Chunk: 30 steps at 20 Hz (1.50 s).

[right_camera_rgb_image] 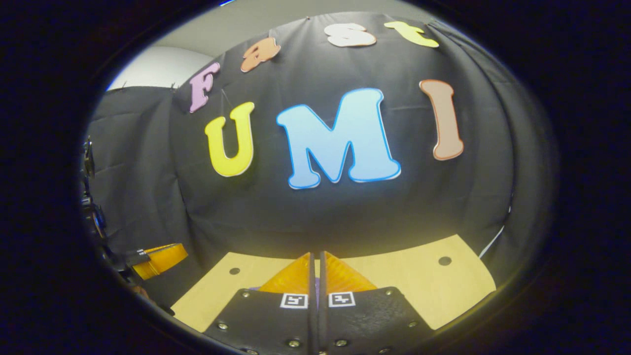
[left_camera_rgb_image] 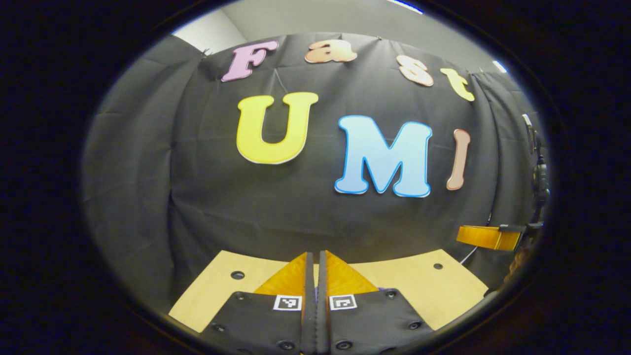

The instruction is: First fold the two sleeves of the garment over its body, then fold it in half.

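i see my left gripper (left_camera_rgb_image: 315,259) and right gripper (right_camera_rgb_image: 317,259) each with fingers pressed together, raised over the wooden table (left_camera_rgb_image: 419,278) just ahead, facing the black cloth wall (left_camera_rgb_image: 296,207).

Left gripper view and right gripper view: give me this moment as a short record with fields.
left claw: fingers together, held up, facing the booth wall
right claw: fingers together, held up, facing the same wall
table: light wood with holes, below both claws
fold progress: cannot tell from these views
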Each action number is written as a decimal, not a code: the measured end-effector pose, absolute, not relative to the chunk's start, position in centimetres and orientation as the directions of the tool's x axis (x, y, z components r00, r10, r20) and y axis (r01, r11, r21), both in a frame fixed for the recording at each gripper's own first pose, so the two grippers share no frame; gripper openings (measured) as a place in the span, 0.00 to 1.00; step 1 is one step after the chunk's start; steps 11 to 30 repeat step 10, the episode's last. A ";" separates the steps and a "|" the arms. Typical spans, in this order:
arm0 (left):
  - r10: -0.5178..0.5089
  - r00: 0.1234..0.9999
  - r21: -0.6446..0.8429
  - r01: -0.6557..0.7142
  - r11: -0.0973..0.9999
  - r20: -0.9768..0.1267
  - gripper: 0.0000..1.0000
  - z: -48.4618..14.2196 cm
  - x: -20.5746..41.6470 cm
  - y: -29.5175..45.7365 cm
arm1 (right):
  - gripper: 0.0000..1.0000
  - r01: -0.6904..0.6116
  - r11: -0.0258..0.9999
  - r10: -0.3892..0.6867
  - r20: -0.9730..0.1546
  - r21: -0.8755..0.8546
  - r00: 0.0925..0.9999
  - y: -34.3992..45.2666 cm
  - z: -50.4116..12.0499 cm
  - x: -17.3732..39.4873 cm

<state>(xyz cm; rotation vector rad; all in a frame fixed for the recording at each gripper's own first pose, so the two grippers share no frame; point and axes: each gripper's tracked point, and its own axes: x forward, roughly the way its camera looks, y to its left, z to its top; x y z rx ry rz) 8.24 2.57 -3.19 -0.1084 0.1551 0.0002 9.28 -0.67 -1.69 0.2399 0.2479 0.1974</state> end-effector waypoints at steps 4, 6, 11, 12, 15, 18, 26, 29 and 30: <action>0.004 0.997 -0.072 -0.010 0.997 -0.081 0.06 0.2 5.2 2.1 | 0.01 -0.151 0.957 0.196 -0.169 0.247 0.966 -1.2 0.7 7.0; 0.016 0.998 -0.070 -0.020 0.997 -0.064 0.06 0.9 4.1 2.3 | 0.01 -0.134 0.964 0.173 -0.162 0.229 0.971 -1.5 1.2 6.0; 0.034 0.998 -0.129 -0.041 0.991 -0.060 0.06 1.2 2.8 3.1 | 0.01 -0.132 0.968 0.161 -0.126 0.214 0.979 -1.4 2.1 4.8; 0.034 0.998 -0.129 -0.041 0.991 -0.060 0.06 1.2 2.8 3.1 | 0.01 -0.132 0.968 0.161 -0.126 0.214 0.979 -1.4 2.1 4.8; 0.034 0.998 -0.129 -0.041 0.991 -0.060 0.06 1.2 2.8 3.1 | 0.01 -0.132 0.968 0.161 -0.126 0.214 0.979 -1.4 2.1 4.8; 0.034 0.998 -0.129 -0.041 0.991 -0.060 0.06 1.2 2.8 3.1 | 0.01 -0.132 0.968 0.161 -0.126 0.214 0.979 -1.4 2.1 4.8; 0.034 0.998 -0.129 -0.041 0.991 -0.060 0.06 1.2 2.8 3.1 | 0.01 -0.132 0.968 0.161 -0.126 0.214 0.979 -1.4 2.1 4.8; 0.034 0.998 -0.129 -0.041 0.991 -0.060 0.06 1.2 2.8 3.1 | 0.01 -0.132 0.968 0.161 -0.126 0.214 0.979 -1.4 2.1 4.8; 0.034 0.998 -0.129 -0.041 0.991 -0.060 0.06 1.2 2.8 3.1 | 0.01 -0.132 0.968 0.161 -0.126 0.214 0.979 -1.4 2.1 4.8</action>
